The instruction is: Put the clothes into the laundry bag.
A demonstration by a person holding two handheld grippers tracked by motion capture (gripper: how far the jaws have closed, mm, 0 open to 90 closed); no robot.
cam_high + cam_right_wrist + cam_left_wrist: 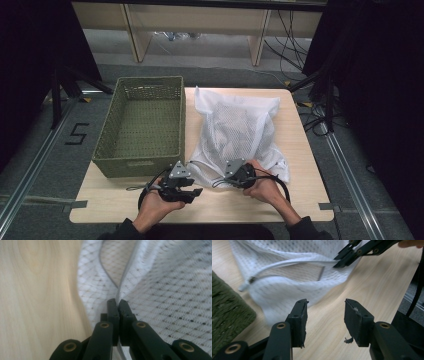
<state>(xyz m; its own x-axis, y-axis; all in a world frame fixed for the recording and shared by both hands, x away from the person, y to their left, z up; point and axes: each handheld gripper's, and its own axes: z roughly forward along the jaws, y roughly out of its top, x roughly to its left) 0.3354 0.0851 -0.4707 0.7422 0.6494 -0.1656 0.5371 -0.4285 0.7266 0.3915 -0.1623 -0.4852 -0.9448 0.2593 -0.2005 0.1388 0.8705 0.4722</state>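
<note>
Right tongs (117, 302) pinch the mesh bag (235, 130) hem at its 6 o'clock edge, pinning the mouth. Left tongs (325, 315) hang spread and empty at 7 o'clock, likely lining up on the zipper pull (252, 279).

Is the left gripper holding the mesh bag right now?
No: in the left gripper view the left gripper stands open over bare table, while the right gripper pinches the mesh bag at its edge.
</note>
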